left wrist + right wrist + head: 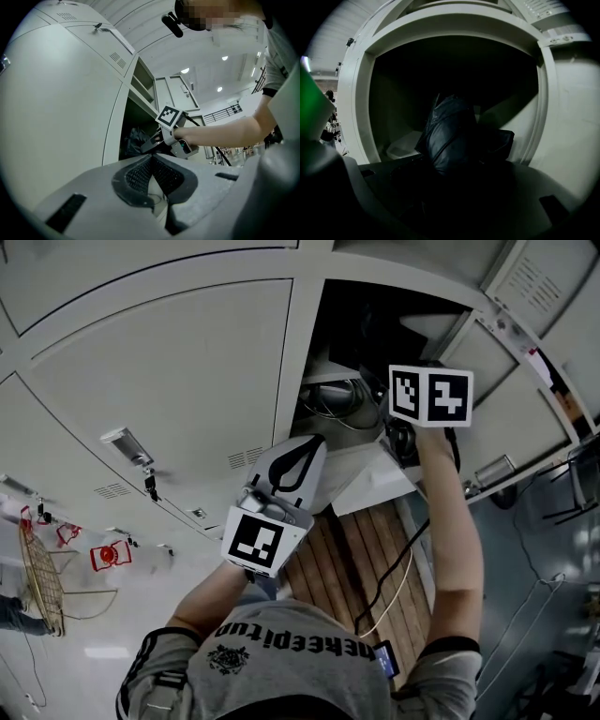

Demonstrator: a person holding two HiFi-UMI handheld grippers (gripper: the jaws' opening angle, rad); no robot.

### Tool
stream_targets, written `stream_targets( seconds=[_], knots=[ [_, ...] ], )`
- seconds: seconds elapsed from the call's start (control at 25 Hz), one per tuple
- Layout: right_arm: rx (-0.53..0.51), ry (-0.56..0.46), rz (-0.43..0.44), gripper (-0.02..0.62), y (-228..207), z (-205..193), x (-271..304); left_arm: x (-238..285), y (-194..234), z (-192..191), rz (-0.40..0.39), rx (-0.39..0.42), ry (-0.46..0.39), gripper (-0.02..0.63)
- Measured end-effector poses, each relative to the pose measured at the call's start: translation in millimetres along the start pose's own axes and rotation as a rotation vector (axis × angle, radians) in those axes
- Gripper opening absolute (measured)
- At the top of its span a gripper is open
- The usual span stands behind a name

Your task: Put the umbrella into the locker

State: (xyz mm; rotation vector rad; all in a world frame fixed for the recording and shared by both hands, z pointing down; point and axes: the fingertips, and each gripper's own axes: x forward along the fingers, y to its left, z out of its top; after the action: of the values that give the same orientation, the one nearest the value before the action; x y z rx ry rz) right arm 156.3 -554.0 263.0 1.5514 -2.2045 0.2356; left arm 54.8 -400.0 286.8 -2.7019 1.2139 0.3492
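The locker point(309, 343) stands open with a dark inside. My right gripper point(412, 432) reaches into its opening, under its marker cube. In the right gripper view, that gripper point(452, 171) is shut on the dark folded umbrella point(447, 133), which sticks forward into the compartment above a pale shelf point(401, 145). The left gripper view shows the same umbrella point(133, 140) inside the locker, ahead of the right gripper point(159, 140). My left gripper point(302, 451) hovers just outside, by the left door frame. Its pads point(140, 173) meet with nothing between them.
Closed grey locker doors point(169, 362) fill the left. The open door point(525, 418) swings out at right. A slatted wooden bench point(361, 559) lies below, with a cable point(398, 582) across it. Grey items point(333, 395) sit inside the locker. A red object point(108, 554) lies on the floor.
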Motion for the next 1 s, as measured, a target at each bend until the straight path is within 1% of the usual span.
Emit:
stream_targets(
  seconds=[0.4, 0.72, 1.0],
  knots=[
    [0.016, 0.081, 0.013, 0.265, -9, 0, 37, 8, 7, -6, -0.001, 0.002, 0.013, 0.003],
    [0.025, 0.11, 0.019, 0.267, -15, 14, 54, 15, 9, -12, -0.018, -0.004, 0.022, 0.003],
    [0.008, 0.124, 0.007, 0.267, -19, 27, 66, 21, 13, -17, -0.027, -0.004, 0.028, 0.003]
  ],
)
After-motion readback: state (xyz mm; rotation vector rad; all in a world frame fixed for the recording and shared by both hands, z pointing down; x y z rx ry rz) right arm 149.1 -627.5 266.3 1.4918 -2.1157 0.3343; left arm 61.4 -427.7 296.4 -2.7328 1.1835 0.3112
